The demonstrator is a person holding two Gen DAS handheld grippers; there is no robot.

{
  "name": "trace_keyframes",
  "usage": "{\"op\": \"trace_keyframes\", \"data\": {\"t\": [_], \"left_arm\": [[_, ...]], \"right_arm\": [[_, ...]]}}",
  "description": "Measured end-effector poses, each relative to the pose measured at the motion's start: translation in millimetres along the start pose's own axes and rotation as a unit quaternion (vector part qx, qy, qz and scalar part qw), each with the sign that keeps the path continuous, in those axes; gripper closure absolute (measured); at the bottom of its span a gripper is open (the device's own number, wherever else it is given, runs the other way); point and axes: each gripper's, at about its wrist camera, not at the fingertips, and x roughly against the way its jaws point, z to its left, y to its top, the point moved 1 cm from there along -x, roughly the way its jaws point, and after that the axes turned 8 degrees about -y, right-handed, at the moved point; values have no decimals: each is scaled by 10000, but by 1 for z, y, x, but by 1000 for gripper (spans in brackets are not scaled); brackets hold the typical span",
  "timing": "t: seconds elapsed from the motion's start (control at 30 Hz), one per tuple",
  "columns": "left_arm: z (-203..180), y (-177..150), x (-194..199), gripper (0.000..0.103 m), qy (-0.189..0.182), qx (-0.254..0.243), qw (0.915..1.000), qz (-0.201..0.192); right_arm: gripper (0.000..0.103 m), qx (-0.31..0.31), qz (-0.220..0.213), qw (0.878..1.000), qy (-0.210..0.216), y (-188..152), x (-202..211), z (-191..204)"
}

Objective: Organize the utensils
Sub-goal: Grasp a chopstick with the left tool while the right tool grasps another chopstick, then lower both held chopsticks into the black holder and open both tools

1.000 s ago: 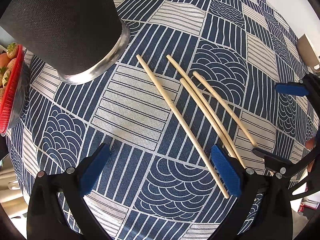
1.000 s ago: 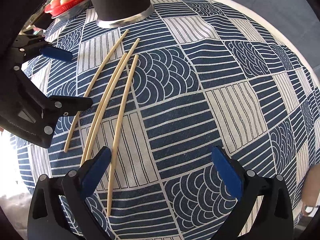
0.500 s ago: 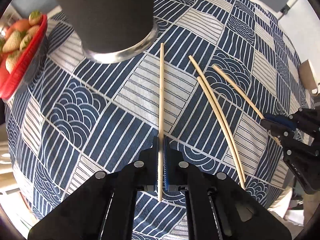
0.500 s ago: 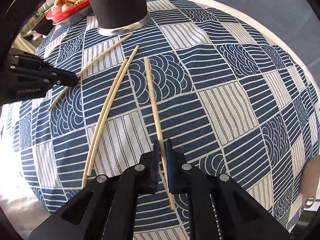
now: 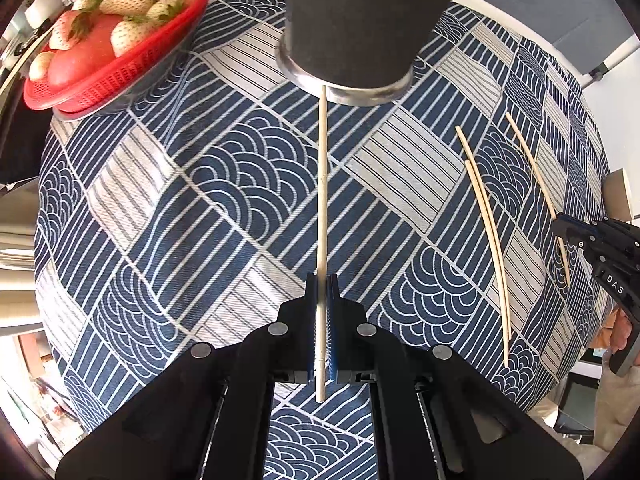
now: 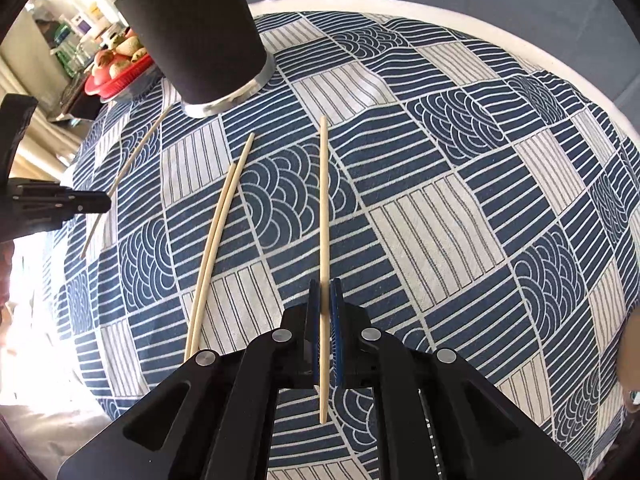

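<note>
Chopsticks are split between the two grippers and the cloth; the left gripper (image 5: 321, 280) is clenched on one chopstick (image 5: 322, 184), its blue pads pressed against the stick near the blunt end, which juts out behind the jaws; the stick runs straight ahead along the fingers, and its far tip meets the silver base rim of the dark cup (image 5: 360, 20) in the left wrist view, though whether it touches the cup I cannot tell; the right gripper (image 6: 325, 284) is likewise clamped on a second chopstick (image 6: 324, 208), gripped near one end with the long part pointing forward over the tablecloth (image 6: 460, 208); two loose chopsticks (image 6: 218, 232) lie side by side on the blue-and-white patterned cloth, touching along most of their length, between the two grippers; the dark cup stands upright on the cloth beyond them; a red basket (image 5: 132, 60) holding pale strawberries sits to the left of the cup, near the table edge; part of a person's hand shows behind the right gripper at the right edge of the left wrist view.
</note>
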Motion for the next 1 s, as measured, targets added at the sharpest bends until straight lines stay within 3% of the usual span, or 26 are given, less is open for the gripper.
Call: {"op": "trace_keyframes", "data": {"t": [0.33,0.57,1.0], "left_arm": [[35,-1,61,98,58,110,9985,-529],[44,9,89,98,183,-134,9957,-897],[45,54,145,98,-25,-488,9852,-1640]], "right_arm": [[98,67,-425,9990,-77,49,19,17],[98,-20,-879,9959,-214,76,45,27],[98,-449,-1907,9804,-205,129,91,37]]}}
